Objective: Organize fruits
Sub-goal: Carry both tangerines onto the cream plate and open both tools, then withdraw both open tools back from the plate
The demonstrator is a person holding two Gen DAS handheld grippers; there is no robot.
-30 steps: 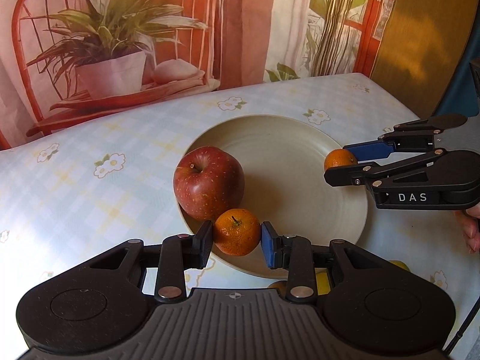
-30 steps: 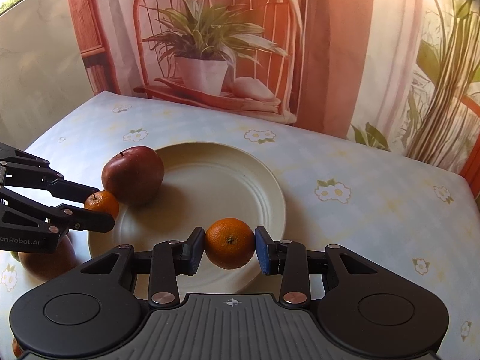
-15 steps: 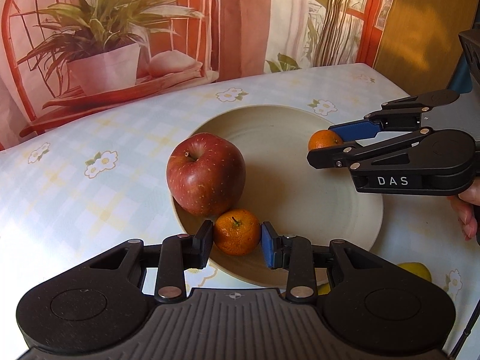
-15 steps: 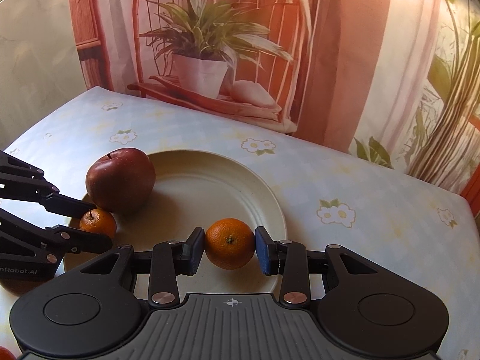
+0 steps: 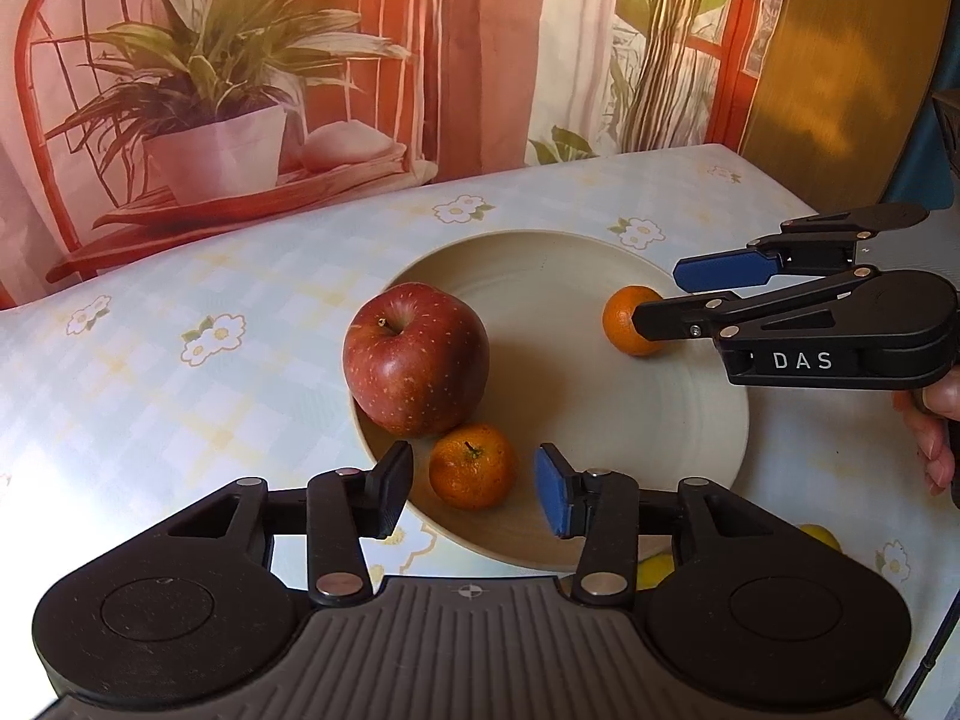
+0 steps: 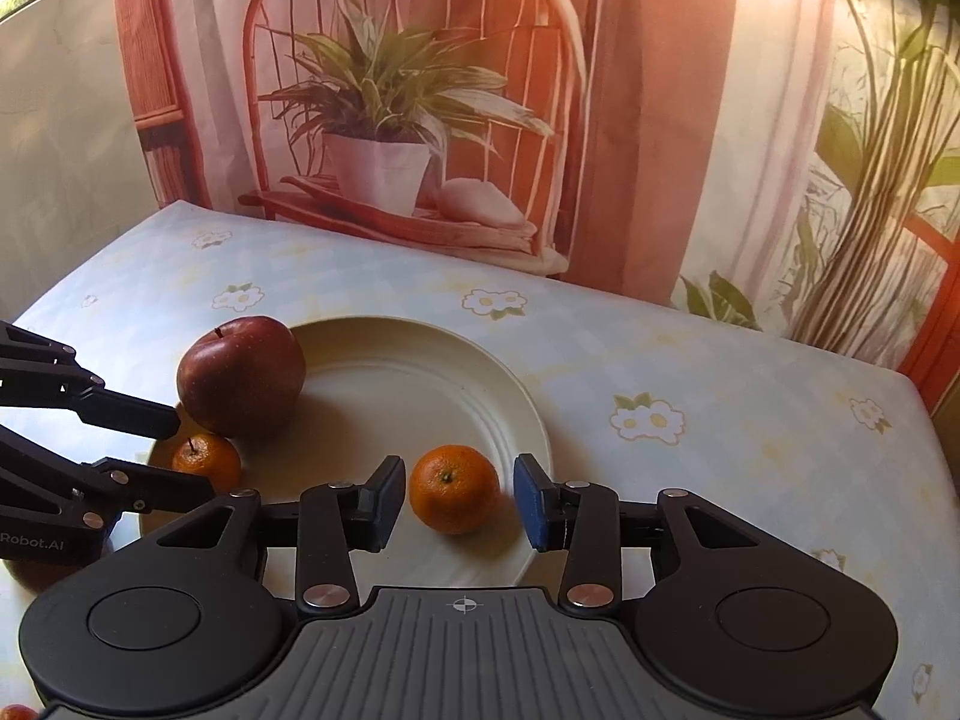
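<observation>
Both hand-held grippers are spread open, each with a mandarin sitting free on the plate [image 5: 708, 498] between its fingers: left hand-held gripper [image 5: 474, 489] around the near mandarin [image 5: 472, 466], right hand-held gripper [image 6: 459, 501] around the other mandarin [image 6: 454, 495]. Backing straight out looks safest, I reckon.

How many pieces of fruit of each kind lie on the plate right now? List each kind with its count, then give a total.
Red apple: 1
Small oranges, one by the apple, one at the plate's opposite side: 2
Total: 3
</observation>
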